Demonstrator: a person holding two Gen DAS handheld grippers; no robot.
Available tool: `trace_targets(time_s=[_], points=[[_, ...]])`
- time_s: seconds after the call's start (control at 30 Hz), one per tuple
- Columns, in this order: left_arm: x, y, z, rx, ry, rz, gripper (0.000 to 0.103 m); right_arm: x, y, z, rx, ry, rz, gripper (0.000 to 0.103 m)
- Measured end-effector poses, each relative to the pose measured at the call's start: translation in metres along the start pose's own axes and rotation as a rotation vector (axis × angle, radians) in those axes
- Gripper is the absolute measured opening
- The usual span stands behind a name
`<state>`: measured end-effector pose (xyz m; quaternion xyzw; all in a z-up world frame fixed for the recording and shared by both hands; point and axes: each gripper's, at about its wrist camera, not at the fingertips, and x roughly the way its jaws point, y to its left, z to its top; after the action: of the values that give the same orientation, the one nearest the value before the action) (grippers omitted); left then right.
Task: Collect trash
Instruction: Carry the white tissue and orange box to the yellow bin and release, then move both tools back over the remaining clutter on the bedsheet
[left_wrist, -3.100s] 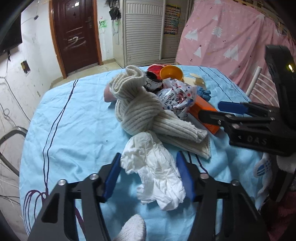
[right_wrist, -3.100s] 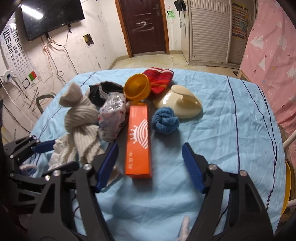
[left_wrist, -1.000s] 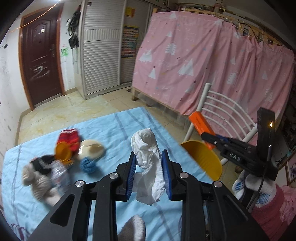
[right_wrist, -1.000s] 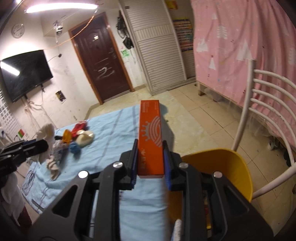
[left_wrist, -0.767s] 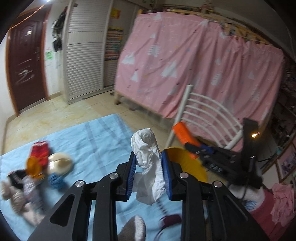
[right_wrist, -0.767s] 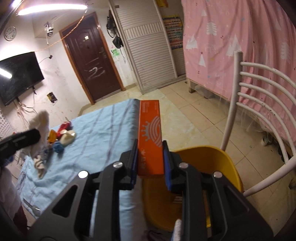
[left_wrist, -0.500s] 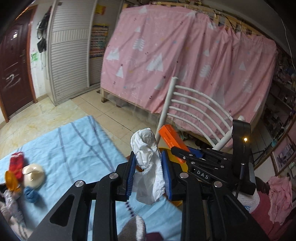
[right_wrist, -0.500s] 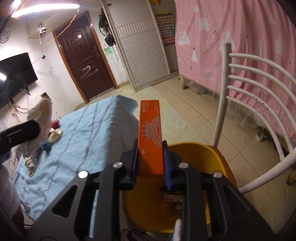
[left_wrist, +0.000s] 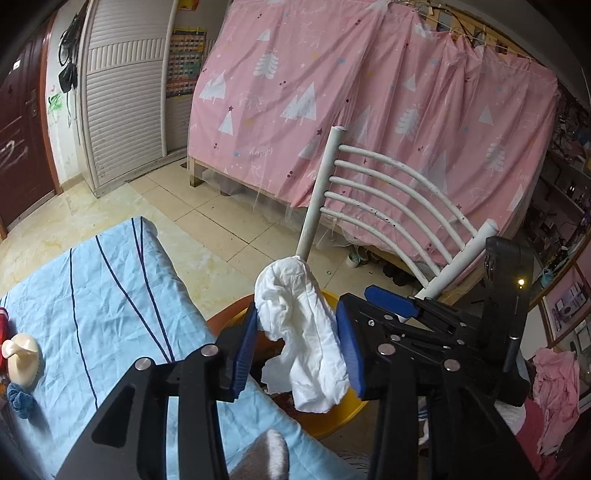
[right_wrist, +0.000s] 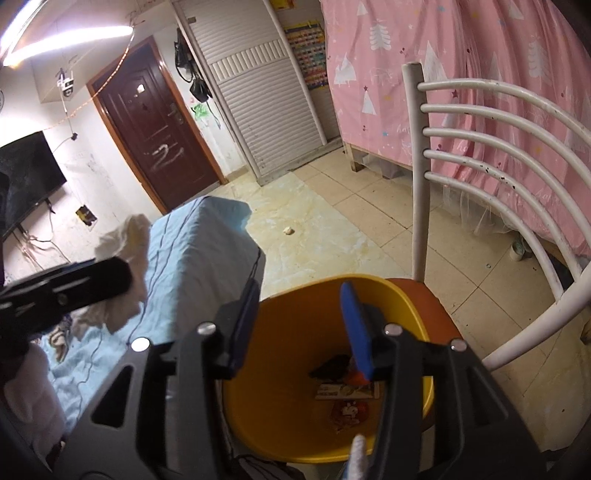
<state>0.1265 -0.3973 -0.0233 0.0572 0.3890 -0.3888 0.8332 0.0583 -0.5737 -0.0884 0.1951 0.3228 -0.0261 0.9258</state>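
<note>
A crumpled white tissue hangs between the blue pads of my left gripper. Its jaws are opening, and the tissue still touches both pads. It hangs over the rim of the yellow bin. My right gripper hovers over the yellow bin with its jaws opening and nothing between them. Down in the bin lie wrappers and an orange piece beside the right pad. From the right wrist view, the left gripper and the tissue are at the left edge.
The bin stands on the orange seat of a white chair, close to the corner of the blue-clothed table. A cream object and blue yarn lie on the table. Behind are a pink curtain and tiled floor.
Both grippers moved from the table side to over the bin. The right jaws spread and the orange box left them. The left jaws widened around the tissue.
</note>
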Motion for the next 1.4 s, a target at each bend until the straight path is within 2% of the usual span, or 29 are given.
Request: trace_targets(time_s=[0.07, 0.13, 0.23, 0.53, 0.73, 0.93, 1.4], points=[[-0.003, 0.002, 0.000, -0.009, -0.009, -0.005, 0.040, -0.001, 0.002, 0.001, -0.004, -0.001, 0.001, 0.044], [-0.005, 0.002, 0.002, -0.014, -0.015, -0.017, 0.053, -0.003, 0.005, 0.002, -0.008, -0.002, 0.002, 0.044], [-0.010, 0.002, 0.002, -0.015, -0.032, -0.020, 0.065, -0.008, 0.011, 0.003, -0.018, -0.010, -0.004, 0.046], [-0.035, 0.015, -0.002, -0.048, -0.057, -0.023, 0.066, -0.018, 0.033, 0.006, -0.047, -0.011, -0.006, 0.048], [-0.065, 0.035, -0.009, -0.081, -0.091, -0.005, 0.068, -0.018, 0.067, 0.008, -0.100, -0.006, 0.024, 0.048], [-0.098, 0.060, -0.022, -0.109, -0.120, 0.057, 0.071, -0.011, 0.107, 0.009, -0.148, 0.008, 0.064, 0.049], [-0.179, 0.145, -0.062, -0.220, -0.175, 0.212, 0.073, 0.019, 0.220, -0.009, -0.288, 0.071, 0.153, 0.050]])
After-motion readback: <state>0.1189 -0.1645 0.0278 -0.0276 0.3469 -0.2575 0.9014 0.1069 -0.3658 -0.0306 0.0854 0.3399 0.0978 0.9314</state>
